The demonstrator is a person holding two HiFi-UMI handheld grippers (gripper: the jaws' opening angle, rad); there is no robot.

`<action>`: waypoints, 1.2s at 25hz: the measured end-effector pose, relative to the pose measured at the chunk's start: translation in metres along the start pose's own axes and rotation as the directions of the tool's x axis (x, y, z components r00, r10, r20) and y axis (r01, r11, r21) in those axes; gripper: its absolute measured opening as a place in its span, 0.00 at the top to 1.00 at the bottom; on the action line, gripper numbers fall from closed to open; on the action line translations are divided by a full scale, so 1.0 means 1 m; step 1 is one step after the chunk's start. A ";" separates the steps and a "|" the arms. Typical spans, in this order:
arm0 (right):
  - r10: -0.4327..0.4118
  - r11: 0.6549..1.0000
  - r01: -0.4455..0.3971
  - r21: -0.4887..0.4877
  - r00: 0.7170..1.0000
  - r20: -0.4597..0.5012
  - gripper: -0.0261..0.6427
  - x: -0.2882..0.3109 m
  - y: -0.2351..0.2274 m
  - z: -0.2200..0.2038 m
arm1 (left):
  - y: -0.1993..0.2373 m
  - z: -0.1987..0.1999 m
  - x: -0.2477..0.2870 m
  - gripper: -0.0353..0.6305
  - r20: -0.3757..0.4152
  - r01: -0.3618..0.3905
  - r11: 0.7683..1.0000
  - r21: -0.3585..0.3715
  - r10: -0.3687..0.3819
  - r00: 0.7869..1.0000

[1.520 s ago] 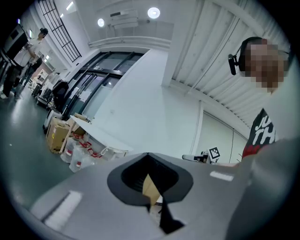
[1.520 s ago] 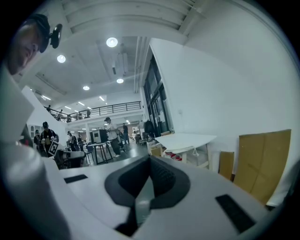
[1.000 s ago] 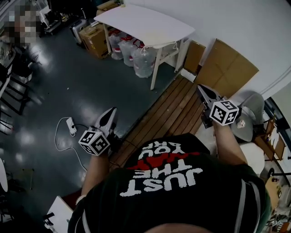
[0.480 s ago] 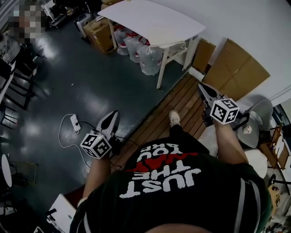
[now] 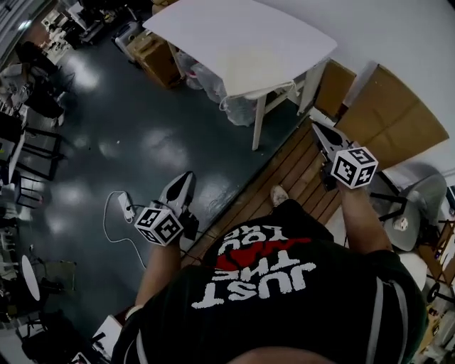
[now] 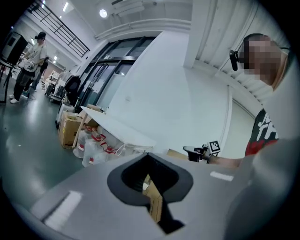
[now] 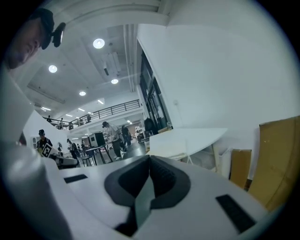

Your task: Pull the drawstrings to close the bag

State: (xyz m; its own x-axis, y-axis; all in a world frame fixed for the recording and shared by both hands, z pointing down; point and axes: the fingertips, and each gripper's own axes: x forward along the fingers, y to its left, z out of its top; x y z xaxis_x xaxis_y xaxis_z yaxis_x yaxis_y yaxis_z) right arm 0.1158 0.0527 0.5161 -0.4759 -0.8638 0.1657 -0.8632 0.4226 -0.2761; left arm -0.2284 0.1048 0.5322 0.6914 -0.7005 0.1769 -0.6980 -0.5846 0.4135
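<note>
Left gripper (image 5: pixel 186 177) and right gripper (image 5: pixel 316 127) both have jaws shut and empty, well short of the table (image 5: pixel 206 21), where the pale bag (image 5: pixel 266 71) seemingly lies flat at the near edge, 1 o'clock from left, 11 o'clock from right, right nearer.

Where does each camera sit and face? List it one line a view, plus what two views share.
Head view: on the person's head, facing steeply down at floor and white table; shows shirt, left gripper, right gripper.
Left gripper view: on the left gripper, along its shut jaws toward the table; shows the right gripper.
Right gripper view: on the right gripper, along its shut jaws toward the table; shows the left gripper.
Shared: the table.
</note>
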 end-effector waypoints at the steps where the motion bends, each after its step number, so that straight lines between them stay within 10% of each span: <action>1: 0.002 1.000 -0.002 0.001 1.000 -0.010 0.95 0.013 -0.019 0.007 | 0.002 0.008 0.025 0.95 -0.004 -0.001 1.000 0.006 0.001 1.000; 13: 0.074 0.995 -0.081 -0.053 0.990 -0.123 0.95 0.164 -0.173 0.127 | 0.030 0.129 0.234 0.95 0.015 -0.067 0.998 -0.005 0.067 0.998; 30: -0.023 0.992 -0.009 -0.123 0.966 -0.257 0.95 0.197 -0.132 0.108 | 0.107 0.129 0.219 0.95 -0.055 -0.033 0.999 -0.025 0.031 0.998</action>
State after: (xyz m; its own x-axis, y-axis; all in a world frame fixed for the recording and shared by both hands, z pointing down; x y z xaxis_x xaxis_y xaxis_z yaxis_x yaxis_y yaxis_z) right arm 0.1547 -0.2032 0.4827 -0.4830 -0.7739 0.4096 -0.8732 0.4607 -0.1592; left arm -0.1756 -0.1635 0.5001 0.6786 -0.6946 0.2388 -0.7153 -0.5510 0.4299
